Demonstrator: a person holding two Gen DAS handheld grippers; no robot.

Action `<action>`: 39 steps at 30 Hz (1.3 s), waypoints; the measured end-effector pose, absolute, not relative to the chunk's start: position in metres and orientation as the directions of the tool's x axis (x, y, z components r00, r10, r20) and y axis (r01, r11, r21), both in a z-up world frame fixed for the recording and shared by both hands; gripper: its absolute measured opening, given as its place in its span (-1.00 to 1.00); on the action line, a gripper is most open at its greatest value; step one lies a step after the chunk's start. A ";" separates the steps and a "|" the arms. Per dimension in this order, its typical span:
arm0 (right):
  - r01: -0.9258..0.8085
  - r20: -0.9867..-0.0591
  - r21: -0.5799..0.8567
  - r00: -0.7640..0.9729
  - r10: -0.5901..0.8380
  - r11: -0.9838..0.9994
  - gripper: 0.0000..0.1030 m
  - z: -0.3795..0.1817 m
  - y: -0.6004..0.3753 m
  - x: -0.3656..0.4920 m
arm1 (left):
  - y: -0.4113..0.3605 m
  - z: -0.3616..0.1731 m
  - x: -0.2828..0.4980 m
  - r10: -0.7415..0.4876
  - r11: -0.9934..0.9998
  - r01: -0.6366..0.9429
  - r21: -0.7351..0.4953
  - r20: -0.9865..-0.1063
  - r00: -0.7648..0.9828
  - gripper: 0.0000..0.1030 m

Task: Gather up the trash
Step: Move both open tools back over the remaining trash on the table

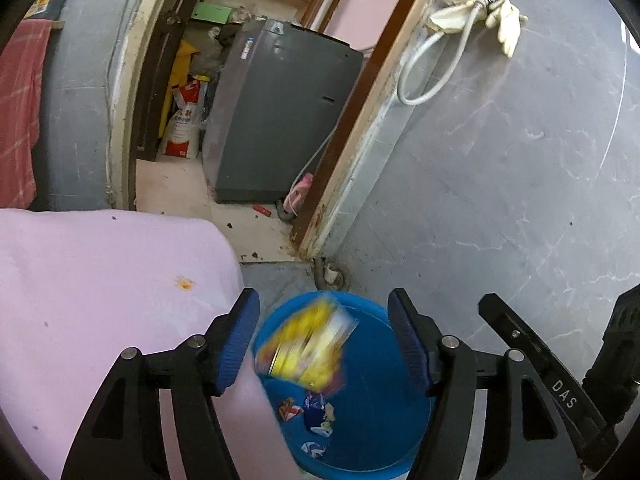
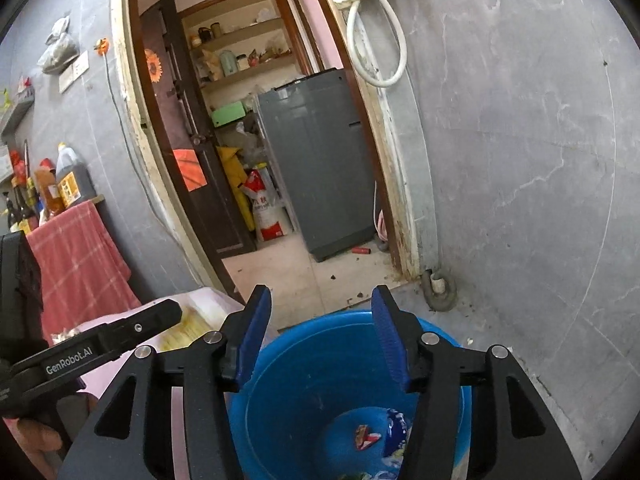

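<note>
Grippers: left gripper [image 1: 324,336] stands over the bucket with jaws parted and nothing pressed between the pads; right gripper [image 2: 322,334] likewise parted and bare, hanging beside it above the same bucket.
Wrapper: yellow wrapper [image 1: 308,348], blurred, sits between the left jaws but clear of both pads, above the bucket mouth; judged to be dropping in.
Bucket: blue bucket [image 2: 344,360] on the floor, just beside the pink cloth [image 1: 100,300] and close to the grey wall.
Bucket contents: several small scraps on the bottom, among them a red-and-white wrapper [image 2: 366,436] and a blue packet [image 2: 394,432]; others too small to tell.
Table area: more pale yellow material [image 2: 188,328] lies on the pink surface near the left gripper's body, seen from the right wrist; whether it is trash cannot be told.
Doorway floor: dark crumbs and a small red item [image 2: 361,250] lie on the tiles by the grey appliance [image 1: 280,112].
Progress: part done. Some trash is binned and one piece seems on its way; the table and perhaps the doorway floor are judged still to need checking.
</note>
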State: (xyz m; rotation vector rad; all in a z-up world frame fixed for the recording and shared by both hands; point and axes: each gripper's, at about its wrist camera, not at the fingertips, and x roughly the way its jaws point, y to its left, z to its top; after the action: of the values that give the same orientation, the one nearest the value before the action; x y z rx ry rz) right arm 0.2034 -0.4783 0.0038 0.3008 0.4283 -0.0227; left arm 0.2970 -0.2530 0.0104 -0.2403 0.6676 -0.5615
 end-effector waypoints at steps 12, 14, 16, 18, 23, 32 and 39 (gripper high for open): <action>-0.013 -0.289 0.238 0.954 0.083 0.971 0.72 0.056 -0.435 0.199 | -0.181 0.060 0.280 -0.487 0.865 0.354 -0.354 -0.427 0.762 0.95; -0.040 -0.266 0.231 0.958 0.103 0.972 0.85 0.064 -0.423 0.198 | -0.165 0.066 0.273 -0.468 0.872 0.341 -0.351 -0.392 0.792 0.97; -0.064 -0.246 0.233 0.961 0.123 0.970 0.98 0.070 -0.413 0.198 | -0.147 0.074 0.268 -0.439 0.886 0.324 -0.332 -0.378 0.815 0.97; -0.101 -0.221 0.234 0.963 0.155 0.967 1.00 0.077 -0.397 0.198 | -0.131 0.081 0.263 -0.402 0.902 0.296 -0.313 -0.364 0.840 0.97; -0.176 -0.180 0.221 0.959 0.218 0.959 1.00 0.088 -0.362 0.196 | -0.086 0.094 0.242 -0.323 0.933 0.244 -0.263 -0.315 0.892 0.97; -0.262 -0.155 0.192 0.944 0.293 0.946 1.00 0.087 -0.296 0.198 | -0.014 0.089 0.212 -0.159 0.973 0.091 -0.214 -0.323 0.933 0.97; -0.335 -0.160 0.177 0.918 0.363 0.925 1.00 0.074 -0.252 0.201 | 0.042 0.066 0.191 -0.040 0.984 -0.026 -0.178 -0.354 0.934 0.97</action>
State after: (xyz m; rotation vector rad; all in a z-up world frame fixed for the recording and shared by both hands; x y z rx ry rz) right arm 0.2008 -0.2520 0.0735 0.1475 0.1925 0.3600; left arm 0.1912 0.0420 0.0656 -0.1818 0.3647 -0.0072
